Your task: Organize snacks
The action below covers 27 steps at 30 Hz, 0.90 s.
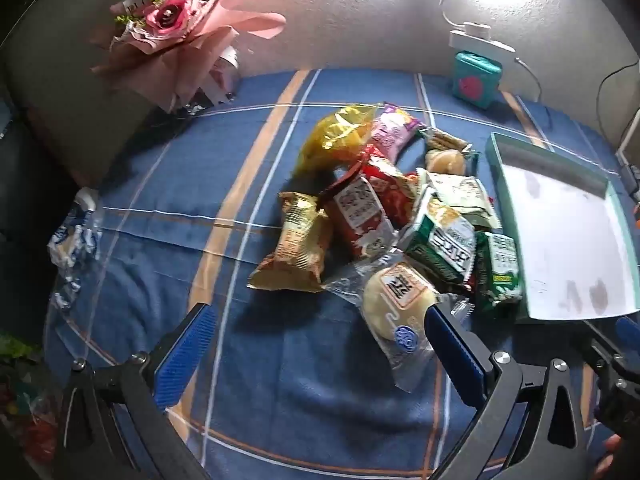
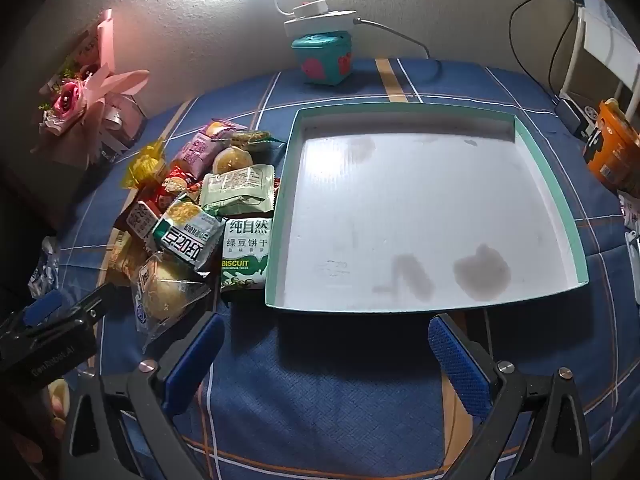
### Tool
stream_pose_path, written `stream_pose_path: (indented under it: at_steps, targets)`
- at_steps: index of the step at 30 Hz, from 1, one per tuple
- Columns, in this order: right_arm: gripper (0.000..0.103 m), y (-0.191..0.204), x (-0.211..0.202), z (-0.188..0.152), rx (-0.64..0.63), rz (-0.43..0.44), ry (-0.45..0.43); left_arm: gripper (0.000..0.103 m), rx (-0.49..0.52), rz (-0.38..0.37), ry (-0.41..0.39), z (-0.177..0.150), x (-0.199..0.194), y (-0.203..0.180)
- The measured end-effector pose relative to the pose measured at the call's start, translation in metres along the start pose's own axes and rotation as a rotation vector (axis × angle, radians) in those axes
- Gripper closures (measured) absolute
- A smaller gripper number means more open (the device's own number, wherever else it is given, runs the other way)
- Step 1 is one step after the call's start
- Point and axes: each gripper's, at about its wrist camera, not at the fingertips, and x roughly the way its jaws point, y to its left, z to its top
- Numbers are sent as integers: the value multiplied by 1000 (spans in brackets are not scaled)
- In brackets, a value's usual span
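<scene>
A heap of wrapped snacks (image 1: pixel 384 216) lies on the blue checked tablecloth: a yellow bag (image 1: pixel 336 136), a gold packet (image 1: pixel 296 244), red packets, green biscuit packs (image 2: pixel 245 256) and a clear-wrapped round pastry (image 1: pixel 394 304). Right of the heap sits a shallow teal box lid with a white floor (image 2: pixel 560 184), nothing inside it. My left gripper (image 1: pixel 316 328) hangs open above the cloth just in front of the heap, its right pad beside the pastry. My right gripper (image 2: pixel 326 340) stands open before the lid's near edge (image 2: pixel 360 309). The left gripper (image 2: pixel 48 320) shows at the right view's left edge.
A pink flower bouquet (image 1: pixel 176 28) leans at the back left. A small teal box (image 2: pixel 322 60) with a white lamp base on it stands at the back by the wall. An orange cup (image 2: pixel 612 148) and cables sit at the far right. A crumpled wrapper (image 1: pixel 72 240) lies left.
</scene>
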Motion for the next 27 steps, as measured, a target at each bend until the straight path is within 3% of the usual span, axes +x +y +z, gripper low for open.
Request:
stream_pose_path:
  at_steps: [8, 9, 14, 27]
  targets:
    - [0, -6, -1, 2, 4, 25, 4, 0, -47, 18, -32, -2, -14, 1]
    - [0, -7, -1, 2, 5, 26, 3, 0, -9, -37, -19, -1, -10, 2]
    - [0, -4, 0, 2, 17, 24, 5, 0, -28, -62, -31, -3, -17, 5]
    - [0, -1, 0, 2, 19, 14, 4, 0, -4, -57, -20, -1, -15, 2]
